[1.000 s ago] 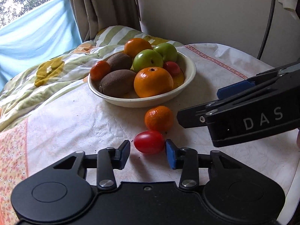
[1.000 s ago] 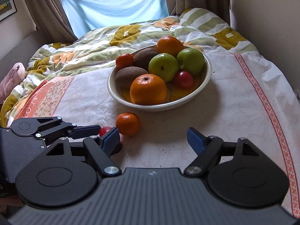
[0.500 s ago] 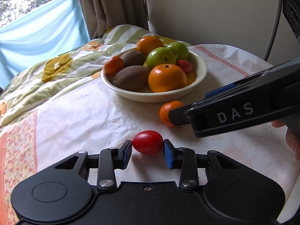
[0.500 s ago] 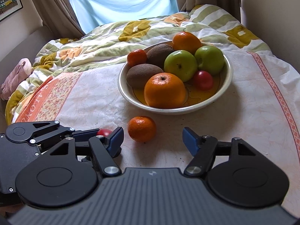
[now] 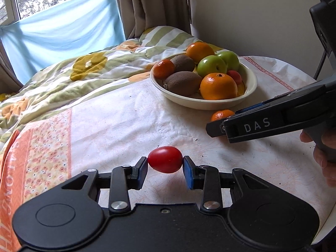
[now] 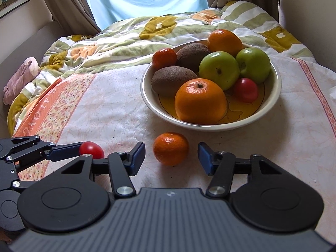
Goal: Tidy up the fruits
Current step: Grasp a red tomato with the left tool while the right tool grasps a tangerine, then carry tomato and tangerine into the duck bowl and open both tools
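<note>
My left gripper (image 5: 165, 164) is shut on a small red tomato (image 5: 165, 159), its blue pads pressed on both ends; the same tomato (image 6: 91, 149) shows at the left of the right wrist view. A small mandarin (image 6: 170, 148) lies on the cloth between the fingers of my right gripper (image 6: 171, 157), whose jaws are closing with gaps left on both sides. Beyond it stands the cream bowl (image 6: 210, 125) with oranges, kiwis, green apples, a mandarin and a red tomato. In the left wrist view the mandarin (image 5: 221, 114) peeks out behind the right gripper's side.
The table is covered by a white cloth (image 5: 126, 130) with an orange flowered border. A striped quilt (image 6: 126, 31) is bunched behind it, under a window with a blue cloth. A wall runs along the right. A hand (image 5: 323, 157) holds the right gripper.
The left gripper closed on the red tomato and drew it left, away from the bowl. The right gripper moved up around the mandarin and its jaws narrowed.
</note>
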`<state>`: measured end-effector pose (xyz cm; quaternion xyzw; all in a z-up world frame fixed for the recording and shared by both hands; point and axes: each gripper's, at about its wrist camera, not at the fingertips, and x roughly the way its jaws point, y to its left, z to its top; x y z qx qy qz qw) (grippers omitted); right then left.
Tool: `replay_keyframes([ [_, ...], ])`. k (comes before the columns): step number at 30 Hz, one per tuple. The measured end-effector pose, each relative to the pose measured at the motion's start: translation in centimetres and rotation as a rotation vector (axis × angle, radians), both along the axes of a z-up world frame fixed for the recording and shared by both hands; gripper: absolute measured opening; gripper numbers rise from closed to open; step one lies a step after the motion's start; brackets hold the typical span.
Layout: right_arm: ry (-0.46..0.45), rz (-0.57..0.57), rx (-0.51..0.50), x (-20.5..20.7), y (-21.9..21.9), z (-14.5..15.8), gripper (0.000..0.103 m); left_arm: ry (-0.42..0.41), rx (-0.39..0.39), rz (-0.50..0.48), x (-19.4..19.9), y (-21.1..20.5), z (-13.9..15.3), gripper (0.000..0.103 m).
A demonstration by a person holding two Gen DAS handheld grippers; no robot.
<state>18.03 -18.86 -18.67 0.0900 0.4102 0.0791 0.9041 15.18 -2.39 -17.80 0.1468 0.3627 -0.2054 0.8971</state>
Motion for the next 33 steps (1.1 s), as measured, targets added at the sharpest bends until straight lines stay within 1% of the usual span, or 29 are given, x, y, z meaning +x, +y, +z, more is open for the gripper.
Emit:
replay_keyframes([
  [1, 0.003, 0.003, -0.003, 0.0, 0.0, -0.1, 0.062, -0.001, -0.004, 0.003, -0.1, 0.1, 0.1, 0.04],
  [2, 0.007, 0.006, -0.007, 0.0, 0.1, -0.1, 0.052, -0.002, -0.011, 0.007, -0.2, 0.2, 0.2, 0.04],
  [5, 0.008, 0.01, -0.017, -0.1, 0.2, -0.1, 0.052, -0.01, -0.023, 0.01, -0.4, 0.3, 0.6, 0.04],
  [9, 0.012, 0.008, -0.01, -0.9, 0.2, 0.7, 0.052, -0.018, -0.03, 0.014, -0.8, 0.5, 2.0, 0.04],
  [15, -0.013, -0.008, 0.015, -2.7, -0.2, 4.2, 0.052, -0.061, -0.035, 0.027, -1.6, 0.6, 5.6, 0.04],
  [22, -0.059, -0.052, -0.003, -4.9, -0.8, 9.0, 0.052, -0.095, -0.064, 0.037, -3.1, 0.9, 9.7, 0.04],
  [25, -0.08, -0.074, -0.02, -5.8, -1.3, 10.7, 0.052, -0.092, -0.077, 0.03, -3.4, 0.8, 10.9, 0.04],
  [29, -0.096, -0.107, -0.045, -6.5, -2.3, 12.3, 0.052, -0.086, -0.097, 0.026, -3.4, 0.4, 11.7, 0.04],
  [33, -0.101, -0.135, -0.062, -6.9, -3.5, 13.2, 0.052, -0.1, -0.11, 0.017, -2.9, -0.4, 12.3, 0.04],
])
